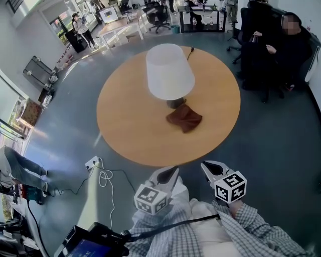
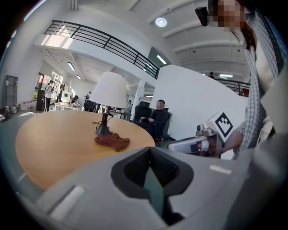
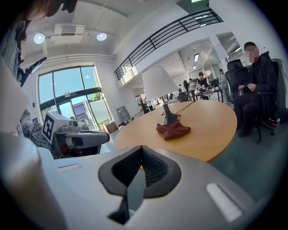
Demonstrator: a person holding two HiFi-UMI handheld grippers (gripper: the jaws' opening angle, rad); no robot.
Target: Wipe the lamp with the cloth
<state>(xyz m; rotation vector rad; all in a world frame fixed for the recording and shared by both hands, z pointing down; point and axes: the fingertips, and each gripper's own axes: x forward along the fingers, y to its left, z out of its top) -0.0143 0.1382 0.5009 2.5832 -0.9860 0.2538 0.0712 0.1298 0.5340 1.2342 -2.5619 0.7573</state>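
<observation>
A table lamp [image 1: 169, 71] with a white shade and dark base stands near the middle of the round wooden table [image 1: 130, 130]. A crumpled brown cloth [image 1: 184, 117] lies on the tabletop just in front of the lamp base, touching it. Both views along the jaws show the lamp [image 2: 109, 91] [image 3: 158, 83] and cloth [image 2: 112, 141] [image 3: 173, 130] well ahead. My left gripper [image 1: 173, 171] and right gripper [image 1: 204, 165] hover side by side off the table's near edge, close to the person's body. Both are shut with nothing between the jaws.
A seated person in black [image 1: 286, 47] occupies a chair at the back right beyond the table. The lamp's cord [image 1: 190, 52] runs off the far edge. A white power strip and cables [image 1: 95, 165] lie on the floor at the left. Desks and chairs [image 1: 155, 15] stand further back.
</observation>
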